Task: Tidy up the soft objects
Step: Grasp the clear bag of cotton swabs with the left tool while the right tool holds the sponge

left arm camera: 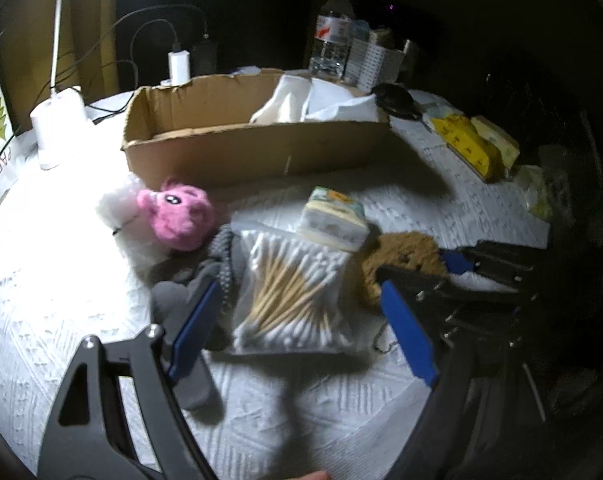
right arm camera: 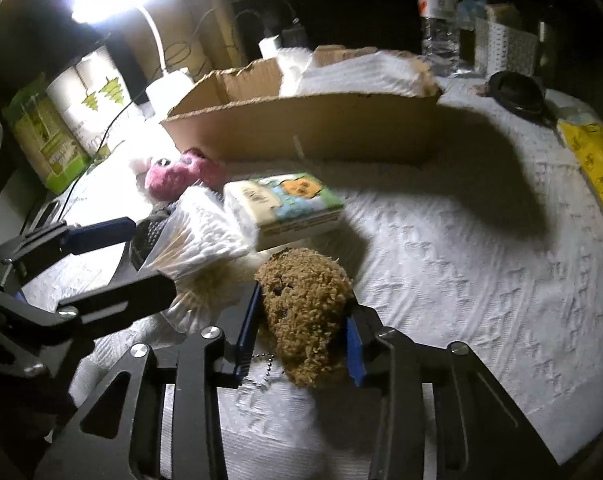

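Right gripper [right arm camera: 301, 332] clamps brown plush [right arm camera: 305, 316] near the swab bag [left arm camera: 293, 292], which left gripper [left arm camera: 301, 320] straddles with jaws wide, holding nothing; risk: dangling bead chain [right arm camera: 261, 376] snags, so lift drags clutter.

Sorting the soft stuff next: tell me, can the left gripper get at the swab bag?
Probably yes. The left gripper is open, its fingers either side of the swab bag; only the tissue pack overlaps the far end.

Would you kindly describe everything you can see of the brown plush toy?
The brown plush toy is small, rounded and shaggy, with dark dots like eyes. A metal ball chain hangs from it. It sits on the white tablecloth, between the fingers of the right gripper, which press its sides, beside the bag of cotton swabs.
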